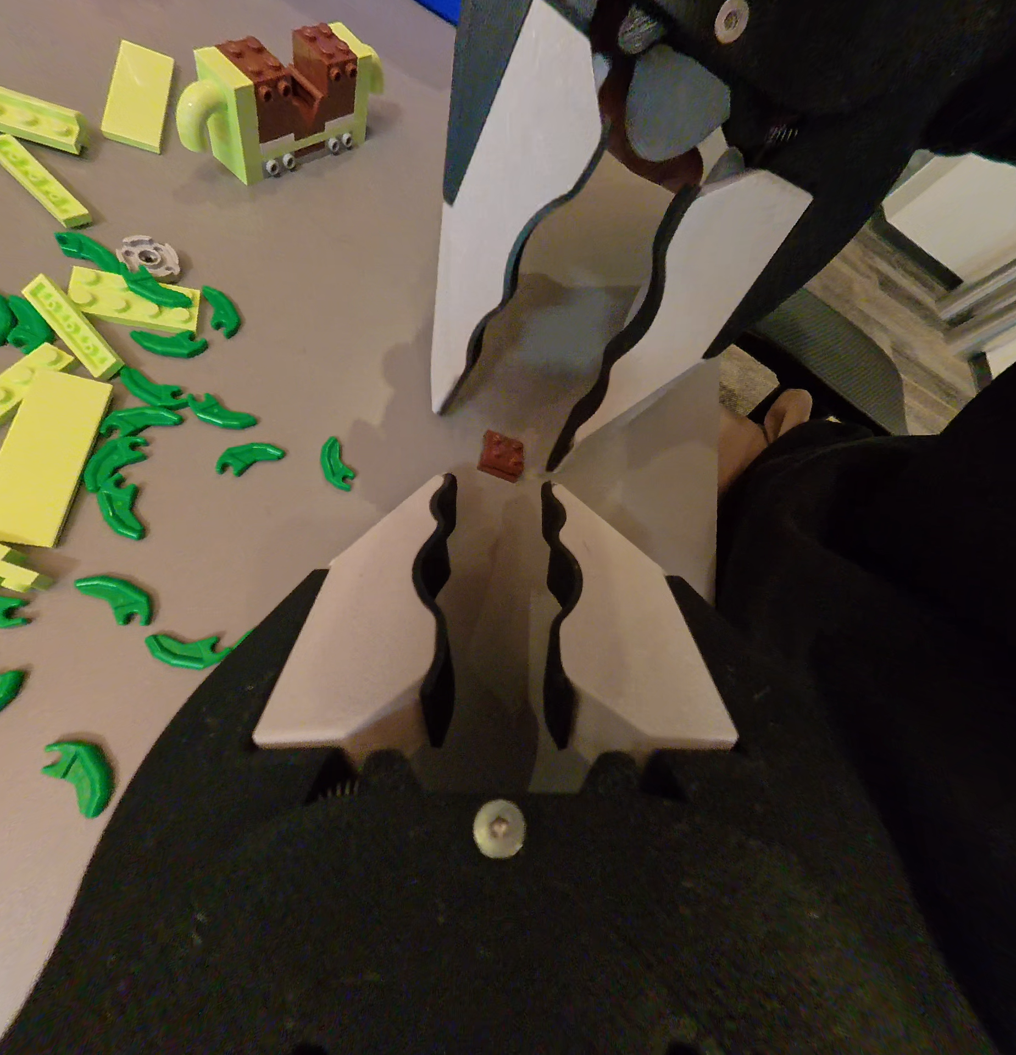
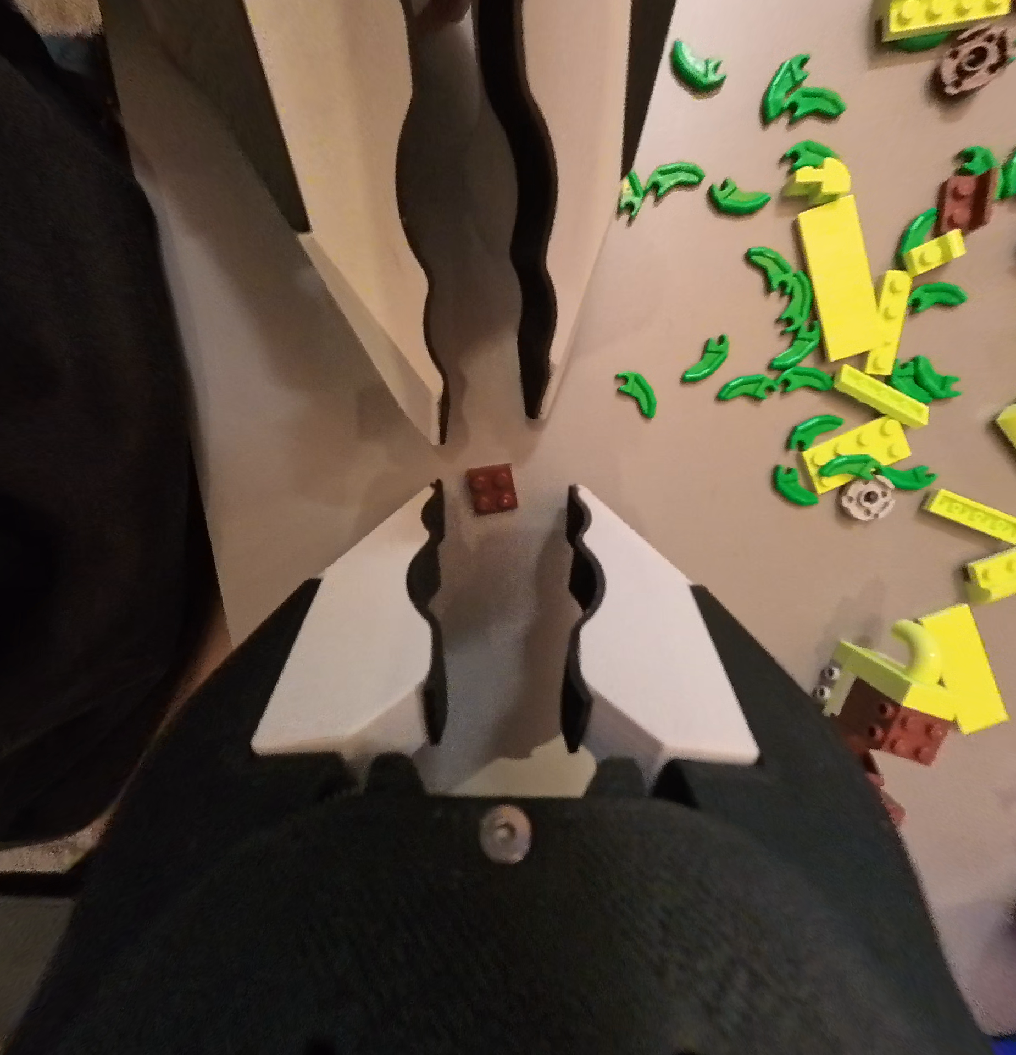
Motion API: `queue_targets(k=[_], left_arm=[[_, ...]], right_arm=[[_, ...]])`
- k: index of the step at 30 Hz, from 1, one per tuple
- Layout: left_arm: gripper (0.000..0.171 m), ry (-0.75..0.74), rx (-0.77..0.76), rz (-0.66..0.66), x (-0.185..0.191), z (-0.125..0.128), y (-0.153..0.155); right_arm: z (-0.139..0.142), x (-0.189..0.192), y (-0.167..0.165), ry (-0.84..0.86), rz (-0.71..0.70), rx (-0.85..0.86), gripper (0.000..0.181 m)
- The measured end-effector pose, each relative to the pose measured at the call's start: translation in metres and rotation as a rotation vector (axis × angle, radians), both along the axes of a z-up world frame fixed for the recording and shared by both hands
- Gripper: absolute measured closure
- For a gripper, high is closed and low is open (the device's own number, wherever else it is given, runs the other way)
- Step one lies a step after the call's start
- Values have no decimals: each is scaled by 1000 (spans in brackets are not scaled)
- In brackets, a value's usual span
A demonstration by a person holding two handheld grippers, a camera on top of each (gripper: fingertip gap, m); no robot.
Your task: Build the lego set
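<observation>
**Left wrist view: both grippers converging on one small brown plate**

Left gripper (image 1: 498, 482) is sitting low over the table (image 1: 323, 240) with jaws parted to a moderate gap, nothing between them. Small brown 2x2 plate (image 1: 501, 456) is lying flat, studs up, just ahead of the fingertips and roughly on the centreline, apart from both pads. Gap looks wider than the plate, so probably lining up for a pinch.

Right gripper (image 1: 497, 434) is coming in from the opposite side, tips pointing back at the left one, jaws also parted and empty. In the right wrist view its own tips (image 2: 504, 494) are framing the same plate (image 2: 492, 489), which is sitting nearer its left finger than its right. Head-on arrangement reads as one gripper bracing or nudging the piece while the other grabs, since a thin plate flat on a table gives little edge to grip. Can't tell which one is taking it.

Further out, the part-built model (image 1: 277, 103), lime shell with brown bricks inside, is standing well apart near the far edge. Loose lime plates (image 1: 43, 456), green leaf pieces (image 1: 240, 456) and a grey round piece (image 1: 148, 258) are scattered off to the side, clear of the working spot. Plate's likely destination is the brown section of the model
</observation>
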State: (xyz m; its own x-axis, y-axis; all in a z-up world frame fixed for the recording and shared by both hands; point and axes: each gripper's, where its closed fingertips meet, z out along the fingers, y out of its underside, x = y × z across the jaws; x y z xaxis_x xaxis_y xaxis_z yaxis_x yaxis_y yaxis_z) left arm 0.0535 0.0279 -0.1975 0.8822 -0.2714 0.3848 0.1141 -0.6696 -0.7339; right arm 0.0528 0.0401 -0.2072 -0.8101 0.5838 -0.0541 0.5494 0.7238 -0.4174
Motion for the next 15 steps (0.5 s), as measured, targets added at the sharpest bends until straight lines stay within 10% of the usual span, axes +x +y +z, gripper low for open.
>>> queue_targets(k=[8,15], left_arm=[[149,-38,14,55,-12,3,0],[152,-35,22,106,-24,4,0]], right_arm=[[10,3,-7,93,5,-36,181],[2,4,-10,34,20,-14,181]])
